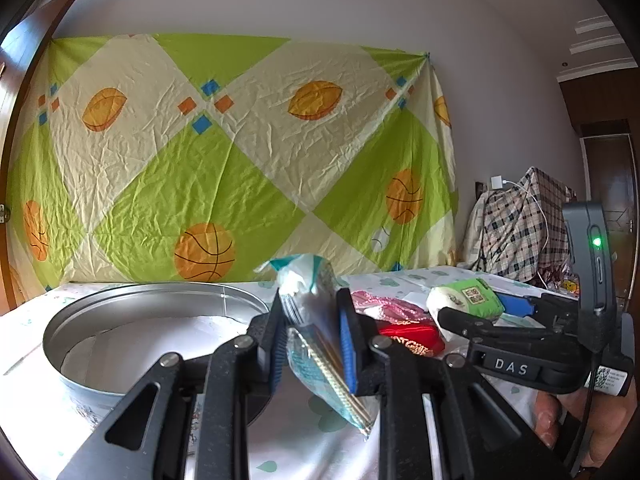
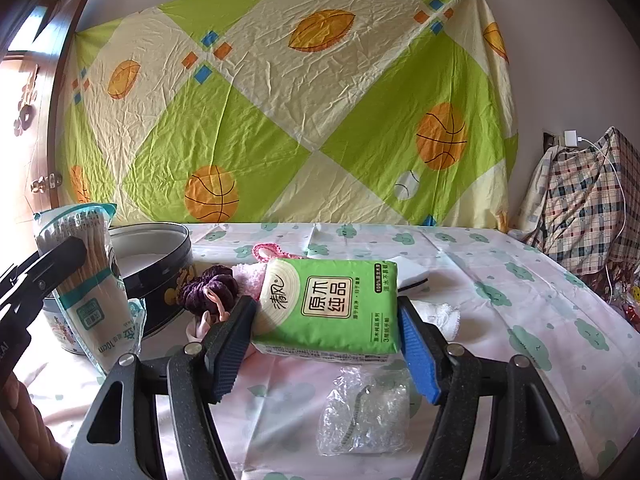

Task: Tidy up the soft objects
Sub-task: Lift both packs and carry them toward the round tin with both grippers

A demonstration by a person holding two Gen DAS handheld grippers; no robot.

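Observation:
My left gripper [image 1: 310,308] is shut on a clear bag of cotton swabs [image 1: 304,280], held upright beside a round metal tin [image 1: 140,300]. From the right wrist view, the same bag [image 2: 86,280] hangs at the left in front of the tin [image 2: 160,276]. A green tissue pack [image 2: 328,304] sits between the pads of my right gripper [image 2: 326,312], which is shut on both of its ends. In the left wrist view that pack [image 1: 466,300] is carried above the table by the right gripper [image 1: 486,308].
A purple scrunchie [image 2: 210,284], pink cloth [image 2: 248,276], a white block [image 2: 412,274] and a white cloth [image 2: 440,314] lie behind the pack. A crumpled clear plastic bag [image 2: 360,412] lies in front. A red pouch [image 1: 412,338] lies mid-table. A plaid cloth pile [image 2: 584,208] stands at the right.

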